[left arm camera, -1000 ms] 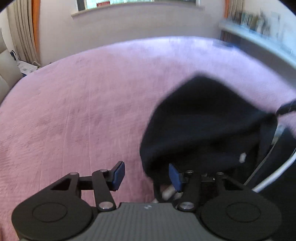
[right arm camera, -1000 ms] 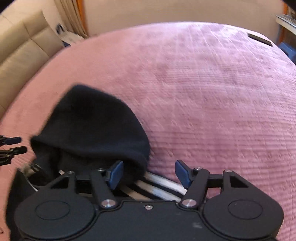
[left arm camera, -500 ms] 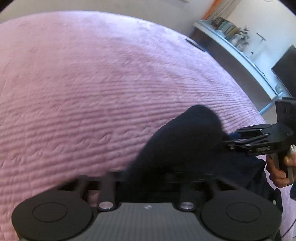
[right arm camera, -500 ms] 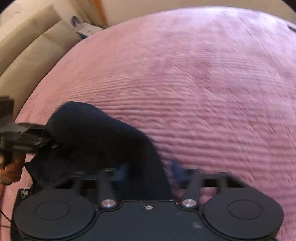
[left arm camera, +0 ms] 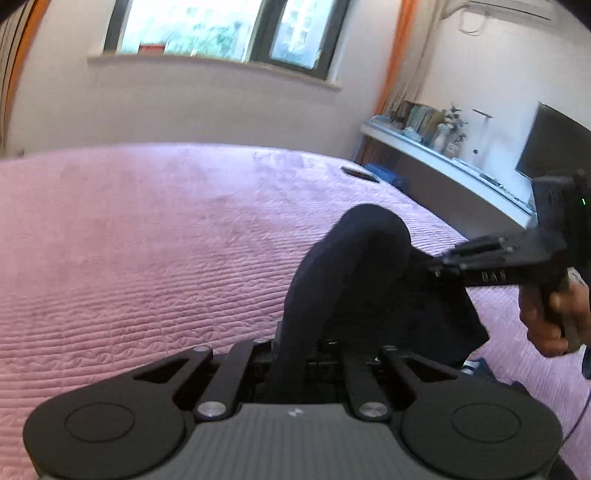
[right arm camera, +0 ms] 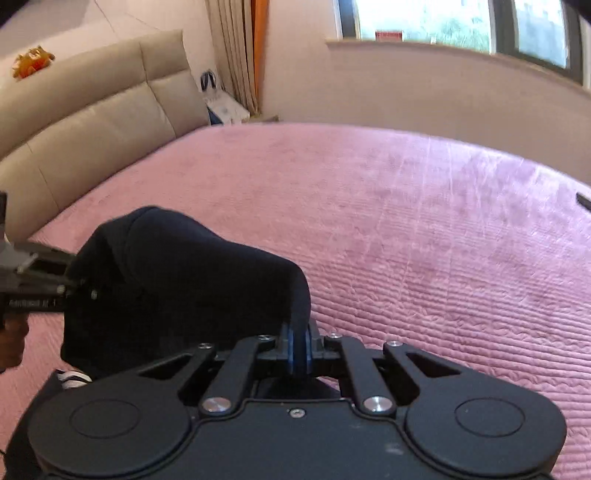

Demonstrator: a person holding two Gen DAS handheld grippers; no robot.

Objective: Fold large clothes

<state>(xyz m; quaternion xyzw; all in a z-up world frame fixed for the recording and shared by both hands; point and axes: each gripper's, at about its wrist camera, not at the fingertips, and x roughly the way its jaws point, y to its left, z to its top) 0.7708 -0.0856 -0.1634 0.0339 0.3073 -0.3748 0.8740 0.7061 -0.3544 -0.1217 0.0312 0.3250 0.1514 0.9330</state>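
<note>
Both hand-held grippers [left arm camera: 291,354] [right arm camera: 297,347] now raised, clamping garment [right arm camera: 177,280].

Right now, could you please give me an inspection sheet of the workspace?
Surface: pink quilted bedspread, mostly bare.
Job's things: dark garment, lifted between both claws.
Clutter: flat dark object near the bed's far edge.
Grippers: left claw shut on the garment; right claw shut on the garment's edge, also seen from the left view.
Cables: thin cable at the left view's right edge.
Surroundings: window, shelf, dark screen, beige headboard.
</note>
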